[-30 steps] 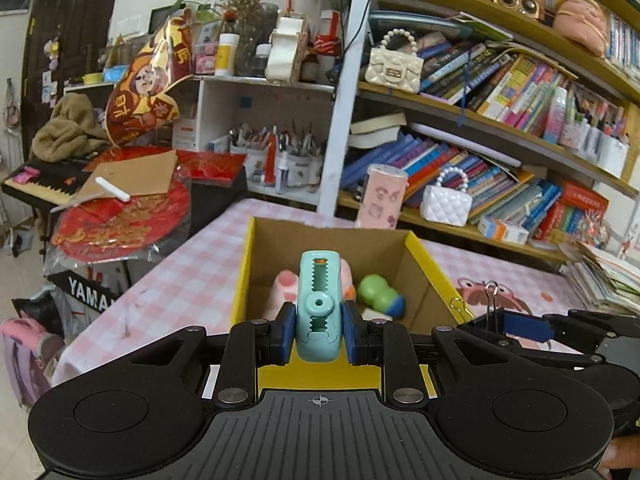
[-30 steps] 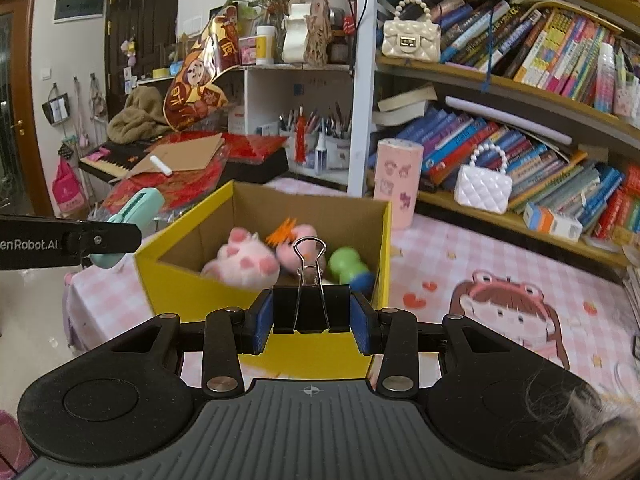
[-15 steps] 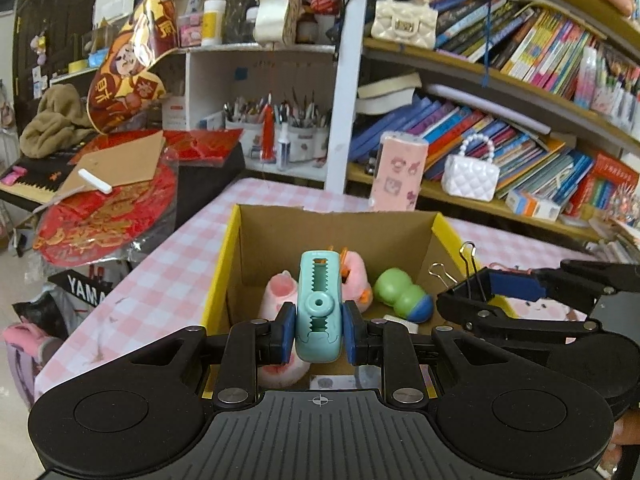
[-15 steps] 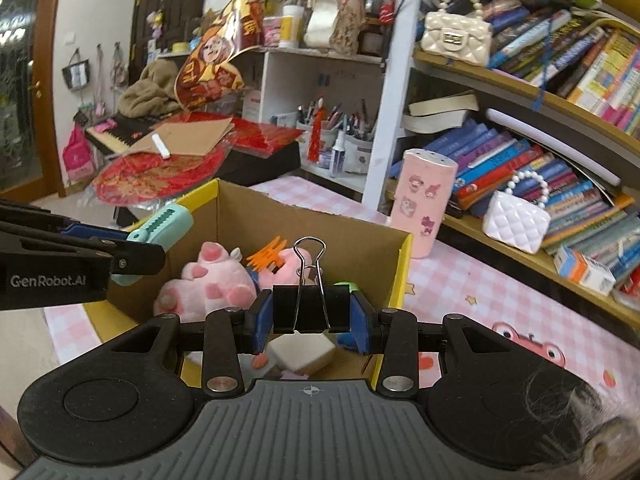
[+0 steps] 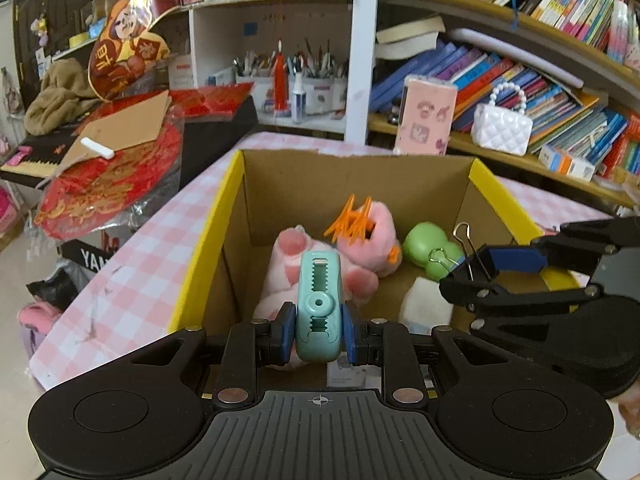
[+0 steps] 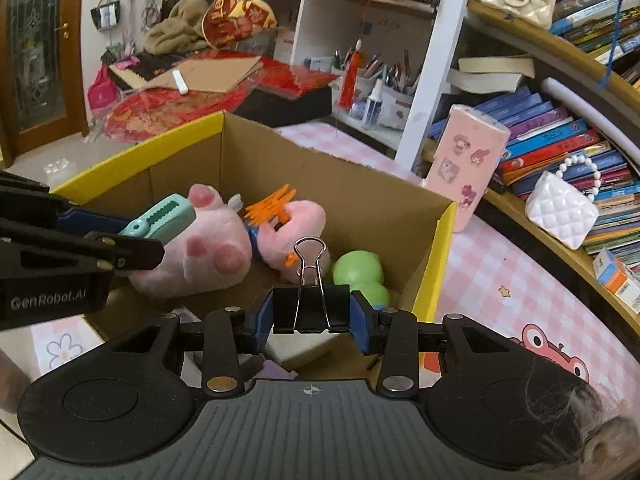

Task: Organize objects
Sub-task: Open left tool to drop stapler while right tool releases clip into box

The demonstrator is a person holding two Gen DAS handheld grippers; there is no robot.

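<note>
Two clips were in your grip at that moment, one per hand, both poised over the open cardboard box point(image 5: 496, 196) on the pink-checked surface point(image 5: 132, 264). Your left gripper point(image 5: 319, 330) had its jaws narrowed tight on the teal clip point(image 5: 319, 312); your right gripper point(image 6: 311, 322) had its jaws clamped on the black binder clip point(image 6: 311, 306).

To do the drop well, I judge you needed each load fully inside the yellow rim before letting go, low enough that it would not bounce off the pink plush pig point(image 6: 204, 248) or the second pink plush point(image 6: 292, 236) with orange hair. A bare patch of floor near the green toy point(image 5: 430, 248) looked the safer landing. Releasing one hand at a time would have kept the two grippers, near each other above the box, from knocking together.

The teal clip's long axis ran away from you along the fingers, its toothed end pointing forward and down into the box. The binder clip stood with its wire handles pointing forward, its black body crosswise between the pads.
</note>
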